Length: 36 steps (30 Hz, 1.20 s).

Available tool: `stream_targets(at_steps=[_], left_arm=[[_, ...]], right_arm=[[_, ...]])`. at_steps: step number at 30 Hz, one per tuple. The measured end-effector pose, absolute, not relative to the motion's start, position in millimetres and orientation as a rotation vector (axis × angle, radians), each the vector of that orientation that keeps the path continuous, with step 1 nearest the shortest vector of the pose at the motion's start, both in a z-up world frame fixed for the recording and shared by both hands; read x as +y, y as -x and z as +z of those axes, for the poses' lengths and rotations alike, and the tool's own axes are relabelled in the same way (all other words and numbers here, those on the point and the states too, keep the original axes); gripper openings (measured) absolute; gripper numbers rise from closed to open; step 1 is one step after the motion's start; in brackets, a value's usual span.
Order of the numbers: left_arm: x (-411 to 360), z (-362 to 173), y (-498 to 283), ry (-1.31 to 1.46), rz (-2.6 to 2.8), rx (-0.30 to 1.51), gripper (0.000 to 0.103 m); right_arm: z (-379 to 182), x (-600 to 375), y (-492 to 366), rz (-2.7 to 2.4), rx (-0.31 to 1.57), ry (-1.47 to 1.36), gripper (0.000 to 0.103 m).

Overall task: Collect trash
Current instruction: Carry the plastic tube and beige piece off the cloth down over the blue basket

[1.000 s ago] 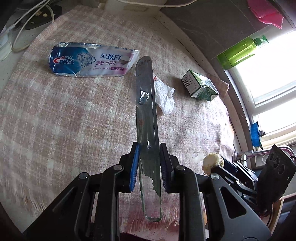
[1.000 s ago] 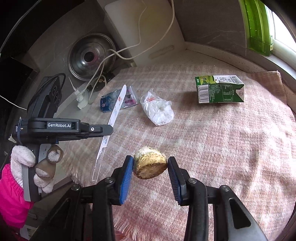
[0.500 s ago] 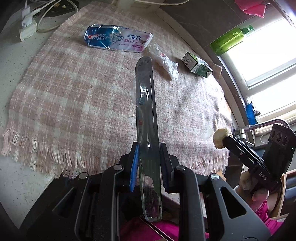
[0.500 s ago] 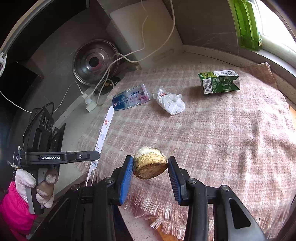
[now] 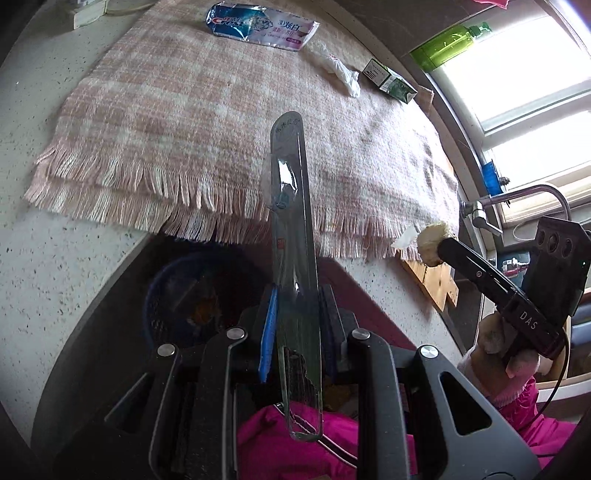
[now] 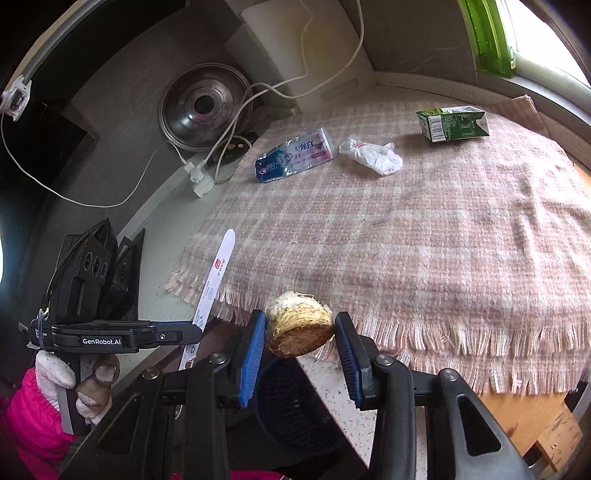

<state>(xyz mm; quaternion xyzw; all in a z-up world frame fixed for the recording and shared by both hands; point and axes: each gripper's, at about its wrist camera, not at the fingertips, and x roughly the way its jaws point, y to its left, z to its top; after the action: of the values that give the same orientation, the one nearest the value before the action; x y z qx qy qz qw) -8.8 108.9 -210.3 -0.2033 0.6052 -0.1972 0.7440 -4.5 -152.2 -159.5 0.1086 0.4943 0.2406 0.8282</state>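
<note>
From the left wrist camera, the left gripper (image 5: 295, 314) is clamped on a long, flat toothbrush package (image 5: 293, 236), clear plastic on this side, which sticks forward past the fringed edge of a pink plaid cloth (image 5: 207, 110). Below the jaws, beside the counter edge, sits a dark blue mesh bin (image 5: 177, 295), which looks like where the trash is headed. Off to the right, the right gripper (image 5: 439, 245) carries a pale, fibrous vegetable stub (image 5: 432, 242). Far back on the cloth lie a flattened toothpaste tube (image 5: 260, 26), a crumpled white wrapper (image 5: 340, 70) and a green carton (image 5: 391, 81). From the right wrist camera, the right gripper (image 6: 299, 332) holds the vegetable stub (image 6: 299, 325) between its blue pads, over the rim of the bin (image 6: 291, 402). The left gripper (image 6: 192, 334) appears at lower left, pinching the white-backed toothbrush package (image 6: 214, 280). The toothpaste tube (image 6: 293, 153), wrapper (image 6: 373, 155) and carton (image 6: 452, 123) rest untouched, near one another, at the far side of the cloth (image 6: 424, 240). As I judge it, two pieces are in hand but not dropped, and three are left to collect. The cloth covers a speckled stone counter (image 6: 173, 206); a steel pot lid (image 6: 205, 107) leans against the wall among white cables (image 6: 236, 122), and a green bottle (image 6: 487, 33) stands on a bright windowsill.
</note>
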Motion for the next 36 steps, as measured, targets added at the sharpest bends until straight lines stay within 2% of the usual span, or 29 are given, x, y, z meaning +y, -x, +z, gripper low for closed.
stream_targets(at_steps=[16, 36], left_arm=[[113.9, -257.2, 73.1, 0.376, -0.508, 1.458, 0.021], [113.2, -364.8, 81.7, 0.232, -0.402, 1.677, 0.021]], right_arm=[[-194.4, -109.3, 57.4, 0.477, 1.127, -0.223, 0.040], [-266.2, -53.1, 66.4, 0.504, 1.284, -0.057, 0.040]])
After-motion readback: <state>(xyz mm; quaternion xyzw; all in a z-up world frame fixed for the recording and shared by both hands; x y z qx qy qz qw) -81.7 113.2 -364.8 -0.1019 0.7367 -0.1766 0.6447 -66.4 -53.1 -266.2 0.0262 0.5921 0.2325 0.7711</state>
